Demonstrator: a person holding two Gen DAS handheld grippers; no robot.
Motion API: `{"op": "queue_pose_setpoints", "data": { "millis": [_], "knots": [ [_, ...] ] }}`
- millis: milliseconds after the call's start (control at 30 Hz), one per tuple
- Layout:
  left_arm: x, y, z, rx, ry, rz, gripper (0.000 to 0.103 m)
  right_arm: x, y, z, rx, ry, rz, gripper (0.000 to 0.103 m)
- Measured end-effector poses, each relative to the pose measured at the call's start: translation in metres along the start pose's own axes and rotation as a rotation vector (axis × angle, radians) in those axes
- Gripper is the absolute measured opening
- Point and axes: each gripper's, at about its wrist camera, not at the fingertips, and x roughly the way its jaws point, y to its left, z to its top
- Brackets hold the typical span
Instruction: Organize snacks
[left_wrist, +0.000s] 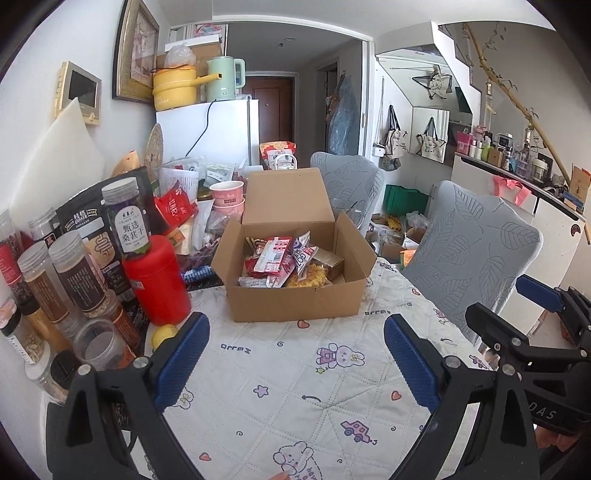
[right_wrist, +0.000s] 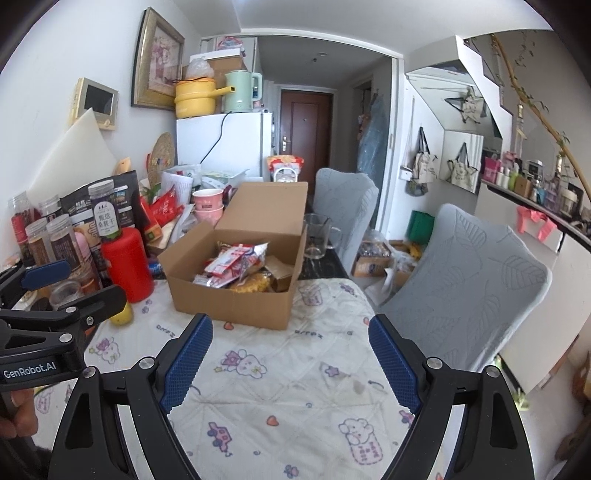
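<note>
The cardboard box (left_wrist: 295, 284) stands in the middle of the desk (left_wrist: 314, 387), on a quilted cloth with cartoon prints. Its lid is folded up at the far side, so the opening faces upward and toward the cameras; I think this makes it easy to drop things in from the near side. Its long axis runs across the view, left to right. Inside, the snack packets (left_wrist: 275, 260) lie flat in a loose pile, pointing in mixed directions.

The left tool (left_wrist: 295, 354) is spread wide and holds nothing, above the cloth, near the box. The right tool (right_wrist: 291, 354) is also wide and empty, beside it.

To the left of the box stand a red bottle (left_wrist: 157, 280) and several jars (left_wrist: 70, 280), crowded together.
</note>
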Motion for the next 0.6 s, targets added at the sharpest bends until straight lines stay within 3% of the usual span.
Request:
{"op": "queue_pose_setpoints", "data": {
  "millis": [600],
  "knots": [
    [-0.0015, 0.0059, -0.0044, -0.017, 0.012, 0.014, 0.097, 0.0042, -0.0017, -0.0046, 0.002, 0.014, 0.017, 0.087]
  ]
}}
